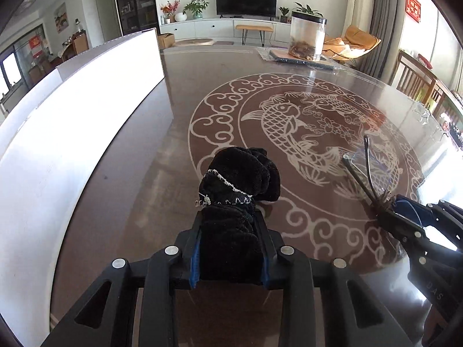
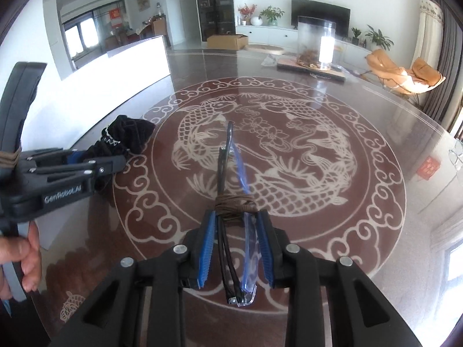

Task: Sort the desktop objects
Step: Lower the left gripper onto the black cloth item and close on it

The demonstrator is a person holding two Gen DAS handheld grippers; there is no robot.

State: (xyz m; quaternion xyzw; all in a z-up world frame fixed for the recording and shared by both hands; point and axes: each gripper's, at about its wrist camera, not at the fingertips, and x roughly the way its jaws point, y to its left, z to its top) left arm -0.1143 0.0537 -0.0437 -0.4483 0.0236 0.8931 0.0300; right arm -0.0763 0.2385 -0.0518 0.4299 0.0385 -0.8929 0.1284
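My left gripper (image 1: 228, 217) is shut on a black velvet pouch (image 1: 240, 179) with a white stitched cord; the pouch sticks out forward just above the table. It also shows in the right wrist view (image 2: 127, 138), held by the left gripper (image 2: 115, 159). My right gripper (image 2: 235, 217) is shut on a pair of folded glasses (image 2: 228, 156) with black arms and clear lenses, bound by a brown cord. In the left wrist view the glasses (image 1: 361, 167) stick out of the right gripper (image 1: 387, 205) at the right.
A round glass-topped table (image 2: 376, 121) with a fish pattern lies below. A long white box (image 1: 72, 110) stands along the table's left side. A clear jar (image 1: 306, 37) on a tray stands at the far edge. Chairs stand beyond the right rim.
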